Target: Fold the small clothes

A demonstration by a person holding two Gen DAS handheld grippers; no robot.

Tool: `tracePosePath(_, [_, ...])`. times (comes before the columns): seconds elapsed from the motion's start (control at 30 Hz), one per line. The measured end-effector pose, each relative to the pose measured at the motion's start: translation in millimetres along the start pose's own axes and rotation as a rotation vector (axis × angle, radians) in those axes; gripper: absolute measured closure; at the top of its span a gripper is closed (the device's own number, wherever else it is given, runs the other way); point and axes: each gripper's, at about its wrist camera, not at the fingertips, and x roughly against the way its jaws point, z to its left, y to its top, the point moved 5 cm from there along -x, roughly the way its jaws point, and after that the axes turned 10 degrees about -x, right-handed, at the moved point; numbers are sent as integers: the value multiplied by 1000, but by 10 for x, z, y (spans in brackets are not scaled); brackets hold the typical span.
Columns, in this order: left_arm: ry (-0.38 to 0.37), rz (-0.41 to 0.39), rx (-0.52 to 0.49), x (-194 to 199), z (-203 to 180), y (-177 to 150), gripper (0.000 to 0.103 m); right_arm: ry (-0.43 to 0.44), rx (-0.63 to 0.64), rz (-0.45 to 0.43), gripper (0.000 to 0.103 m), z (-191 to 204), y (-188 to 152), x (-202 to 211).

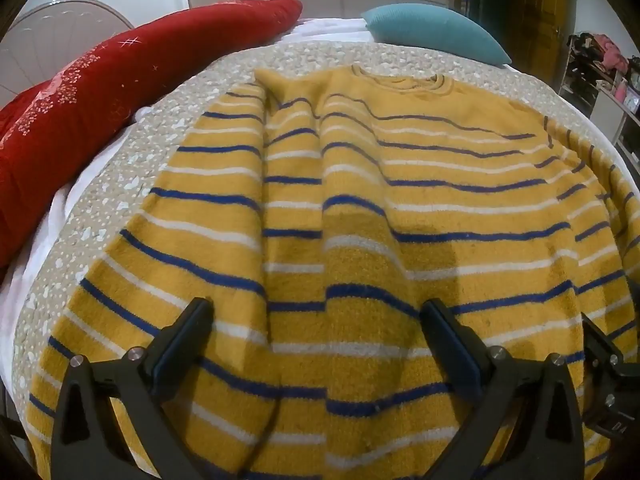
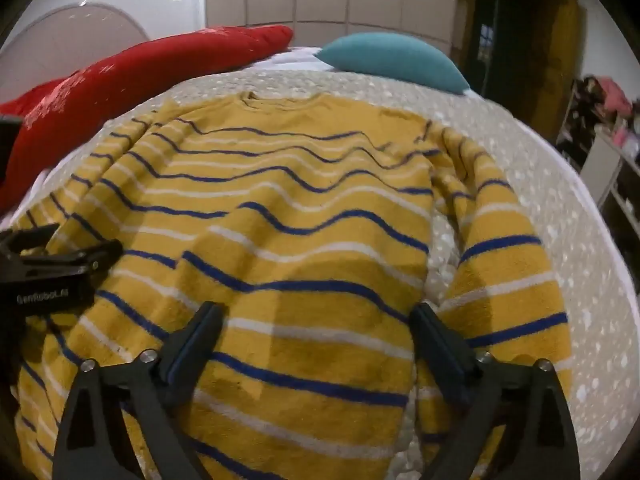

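A mustard-yellow sweater (image 1: pixel 400 200) with blue and white stripes lies spread on the bed, collar at the far side. Its left sleeve (image 1: pixel 224 184) is folded in over the body. Its right sleeve (image 2: pixel 500 264) lies beside the body on the cover. My left gripper (image 1: pixel 316 312) is open and empty, hovering over the lower left part of the sweater. My right gripper (image 2: pixel 316 316) is open and empty above the sweater's (image 2: pixel 280 208) lower right part. The left gripper also shows in the right wrist view (image 2: pixel 68 264), at the left edge.
The bed has a beige speckled cover (image 1: pixel 132 184). A long red pillow (image 1: pixel 120 76) lies along the left side and a teal cushion (image 1: pixel 432 28) at the far end. Shelves with clutter (image 1: pixel 600 72) stand to the right. Wardrobes and a dark door are behind.
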Motion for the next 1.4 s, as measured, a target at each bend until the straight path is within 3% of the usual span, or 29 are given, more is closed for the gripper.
tracePosePath(1.4, [11, -6, -8, 47, 7, -30, 0, -3, -19, -16, 3, 3, 46, -36])
